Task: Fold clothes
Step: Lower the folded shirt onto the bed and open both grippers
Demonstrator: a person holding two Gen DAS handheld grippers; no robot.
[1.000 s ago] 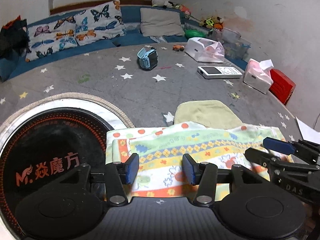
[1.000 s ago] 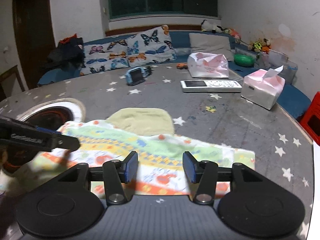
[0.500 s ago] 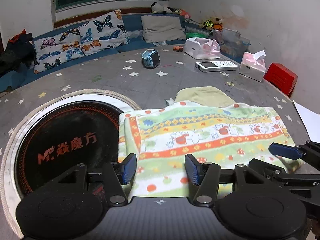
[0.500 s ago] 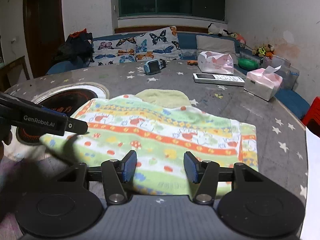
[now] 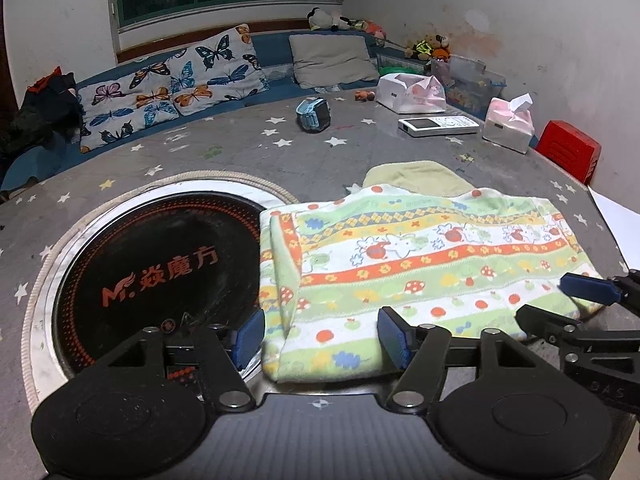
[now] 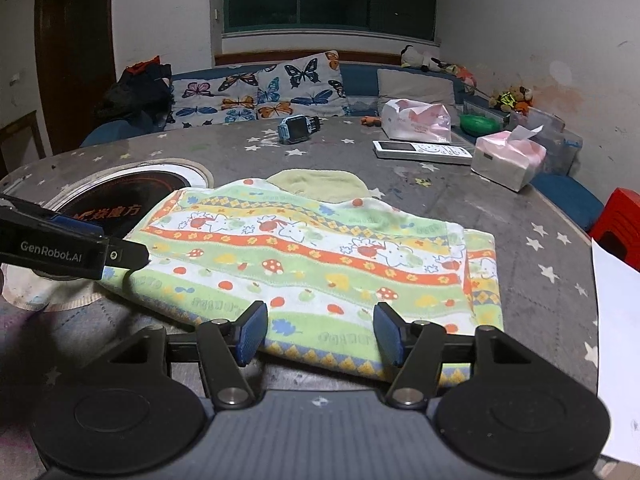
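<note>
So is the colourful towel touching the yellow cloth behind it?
Touching. In the right wrist view the colourful towel has its far edge lying over the near part of the yellow cloth, with no grey table showing between them.

colourful patterned towel [image 5: 420, 264], folded flat on table, overlapping yellow cloth [image 5: 416, 176]

My left wrist camera looks low and forward between the spread fingers of the left gripper [image 5: 322, 338], close over the near left corner of the patterned towel [image 5: 424, 264] beside the black cooktop [image 5: 160, 264]. My right wrist camera faces the same way from the right gripper [image 6: 320, 334], close at the towel's near right edge. Both views share the towel, the grey table [image 6: 520, 208] and the sofa [image 6: 360, 76] behind, and each catches the other gripper at its frame edge.
</note>
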